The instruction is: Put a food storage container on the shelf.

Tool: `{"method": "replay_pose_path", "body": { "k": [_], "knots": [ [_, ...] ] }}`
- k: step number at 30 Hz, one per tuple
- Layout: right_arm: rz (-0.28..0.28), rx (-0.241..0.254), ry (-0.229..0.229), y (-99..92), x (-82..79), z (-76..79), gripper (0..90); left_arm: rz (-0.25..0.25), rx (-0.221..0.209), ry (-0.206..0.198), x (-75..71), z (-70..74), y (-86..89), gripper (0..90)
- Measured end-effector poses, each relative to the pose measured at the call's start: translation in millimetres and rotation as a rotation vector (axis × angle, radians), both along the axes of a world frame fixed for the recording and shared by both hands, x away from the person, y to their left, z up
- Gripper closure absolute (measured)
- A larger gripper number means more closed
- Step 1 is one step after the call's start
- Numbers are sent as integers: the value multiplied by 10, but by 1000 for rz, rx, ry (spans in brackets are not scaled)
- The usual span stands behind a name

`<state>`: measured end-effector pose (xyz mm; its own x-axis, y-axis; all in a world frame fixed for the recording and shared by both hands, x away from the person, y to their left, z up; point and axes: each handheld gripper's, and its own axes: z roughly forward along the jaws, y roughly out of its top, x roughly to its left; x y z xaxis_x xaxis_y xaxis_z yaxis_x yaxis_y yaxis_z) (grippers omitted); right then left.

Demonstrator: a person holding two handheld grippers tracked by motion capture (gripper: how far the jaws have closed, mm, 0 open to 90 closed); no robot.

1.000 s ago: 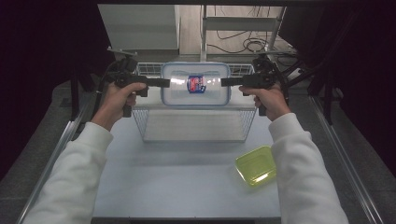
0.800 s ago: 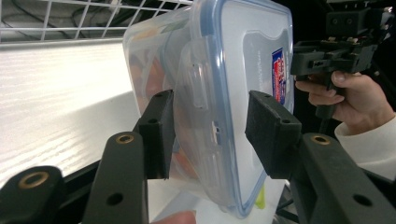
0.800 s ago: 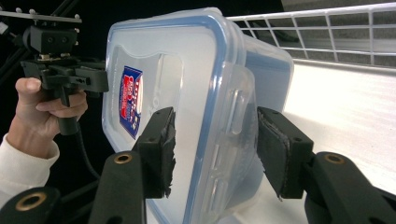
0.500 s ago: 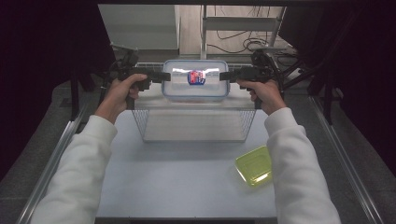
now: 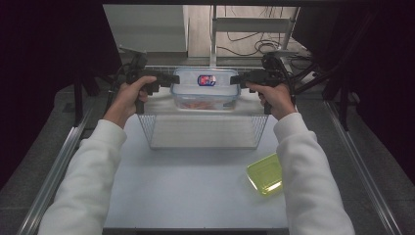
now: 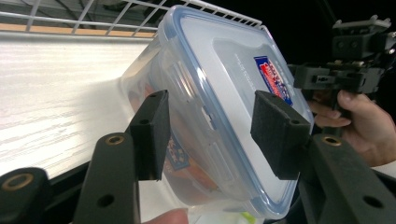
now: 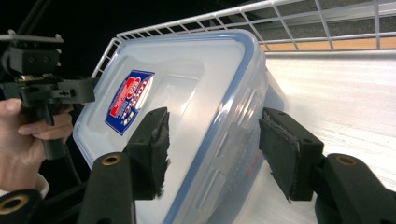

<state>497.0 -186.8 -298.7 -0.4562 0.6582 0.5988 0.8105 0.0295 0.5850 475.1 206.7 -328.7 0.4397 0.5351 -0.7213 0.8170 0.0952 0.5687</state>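
At upper centre, 2 grippers, left (image 5: 172, 79) and right (image 5: 236, 79), flank a lidded box (image 5: 206, 89) in the wire basket (image 5: 203, 131); jaws just opening, pads apparently released.

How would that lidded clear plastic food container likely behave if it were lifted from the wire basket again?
The container looks rigid, so it should keep its shape. Its smooth glossy walls may slip between the pads. The orange contents add some weight and might shift if tilted.

Bright light from above washes the white table (image 5: 195, 181) pale; dark surrounds left and right. Glare bleaches the far tabletop in both gripper views, where the near jaws look soft.
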Motion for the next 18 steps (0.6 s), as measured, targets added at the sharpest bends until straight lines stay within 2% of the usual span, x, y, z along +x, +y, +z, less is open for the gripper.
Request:
{"method": "replay_pose_path", "body": {
  "k": [4,5,7,8,9,10,11,12,13,14,15,16,17,18],
  "knots": [
    [-8,4,2,4,-10,1,422,8,-1,-1,8,-15,-22,453],
    [-12,-5,-1,2,-20,5,406,27,9,-12,7,-16,-24,419],
    [-19,-3,-17,-11,-40,26,398,31,14,-24,4,-12,-18,379],
    [-19,-3,-17,-11,-40,26,398,43,17,-43,-9,4,-7,379],
    [-22,25,-44,-39,-71,64,385,42,9,-68,-41,35,13,349],
    [-22,25,-44,-39,-71,64,385,42,9,-68,-41,35,13,343],
    [-11,32,-76,-68,-114,106,385,42,16,-89,-78,64,23,337],
    [-11,32,-76,-68,-114,106,385,45,22,-105,-108,85,29,337],
    [9,28,-123,-94,-178,149,393,35,27,-145,-201,134,45,323],
    [9,28,-123,-94,-178,149,393,35,27,-145,-201,134,45,316],
    [18,4,-184,-121,-265,191,403,32,66,-183,-311,171,49,312],
    [26,0,-199,-132,-299,203,404,30,73,-197,-371,182,49,309],
    [37,-5,-217,-149,-343,210,406,30,73,-197,-371,182,49,306],
    [37,-5,-217,-149,-343,210,406,27,75,-209,-442,189,59,306]
  ]
}}
